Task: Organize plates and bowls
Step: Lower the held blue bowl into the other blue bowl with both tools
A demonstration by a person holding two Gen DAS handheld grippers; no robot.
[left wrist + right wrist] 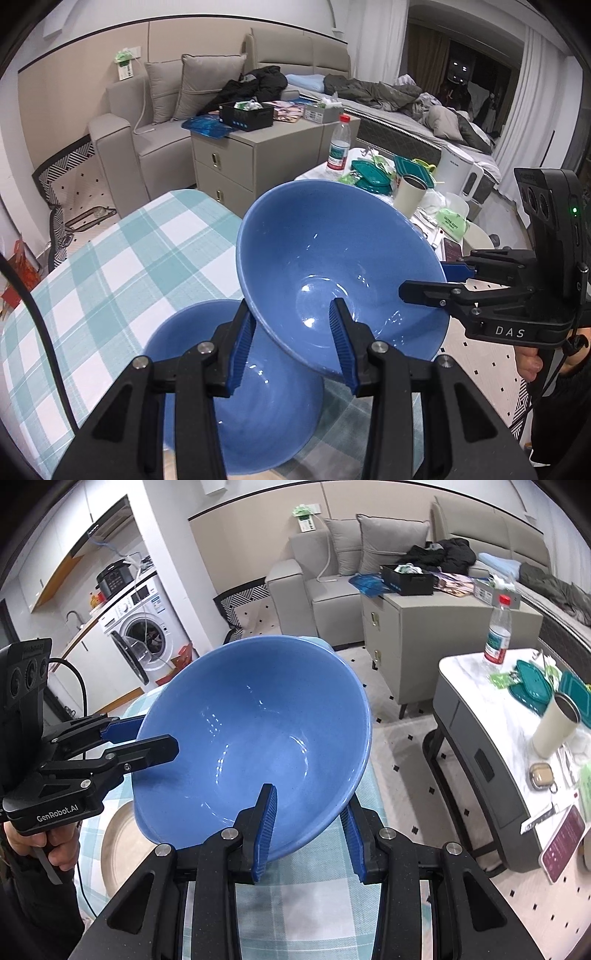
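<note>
- Right now my left claw (pixel 295 343) and right claw (pixel 308 830) each clamp opposite rims of one blue bowl (pixel 332 266).
- It hangs tilted above a second blue bowl (pixel 236 406) on the checked table (pixel 110 266).

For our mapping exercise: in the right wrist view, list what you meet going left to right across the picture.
Washing machine → held blue bowl → grey drawer cabinet → red-capped water bottle → cream tumbler.
</note>
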